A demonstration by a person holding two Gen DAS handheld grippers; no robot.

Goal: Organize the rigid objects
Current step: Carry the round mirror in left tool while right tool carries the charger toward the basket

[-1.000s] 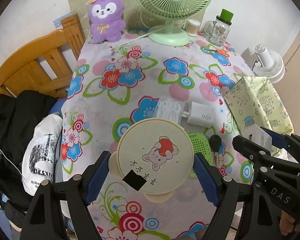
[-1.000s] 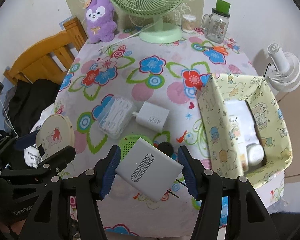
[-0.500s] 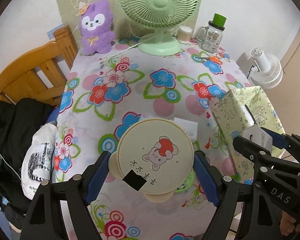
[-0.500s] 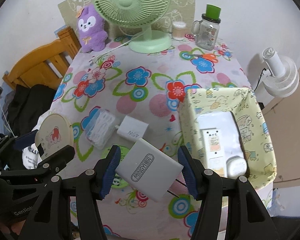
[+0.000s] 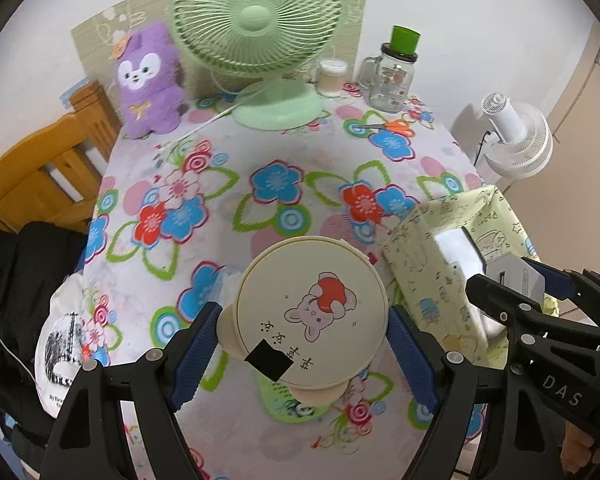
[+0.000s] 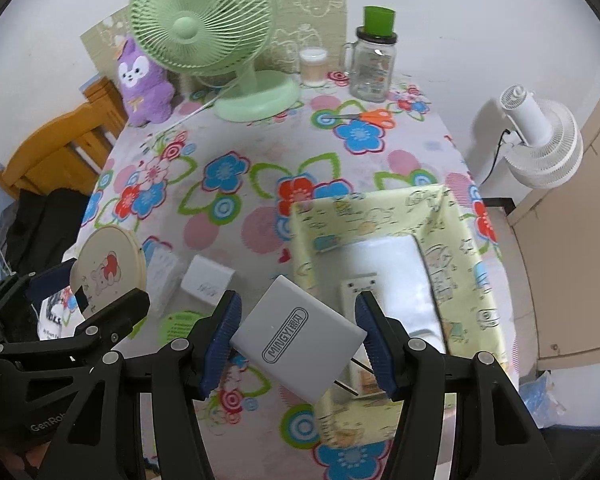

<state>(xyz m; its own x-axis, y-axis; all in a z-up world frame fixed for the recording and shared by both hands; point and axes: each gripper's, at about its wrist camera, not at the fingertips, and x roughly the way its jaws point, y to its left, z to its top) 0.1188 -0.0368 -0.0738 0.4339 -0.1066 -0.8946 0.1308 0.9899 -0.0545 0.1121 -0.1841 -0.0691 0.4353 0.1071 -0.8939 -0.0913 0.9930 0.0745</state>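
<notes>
My left gripper point(image 5: 302, 350) is shut on a round cream disc with a bunny picture point(image 5: 312, 312), held above the near part of the floral table. My right gripper point(image 6: 298, 342) is shut on a grey MINGY power bank point(image 6: 298, 338), held above the near left edge of the yellow patterned fabric box point(image 6: 456, 248). The box holds white boxes point(image 6: 384, 264). A white charger point(image 6: 206, 285), a clear packet point(image 6: 162, 274) and a green mesh item point(image 6: 180, 325) lie on the table left of the box. The left gripper with the disc point(image 6: 108, 266) shows at the left of the right wrist view.
A green desk fan point(image 5: 260, 44), a purple plush toy point(image 5: 148, 80), a glass jar with a green lid point(image 5: 392, 76) and a small cup point(image 5: 332, 76) stand at the table's far edge. Orange scissors point(image 5: 388, 126) lie near the jar. A wooden chair point(image 5: 40, 184) stands left, a white fan point(image 5: 516, 140) right.
Both grippers have risen and moved forward and right with their loads. The power bank has gone from beside the box to above its near left edge.
</notes>
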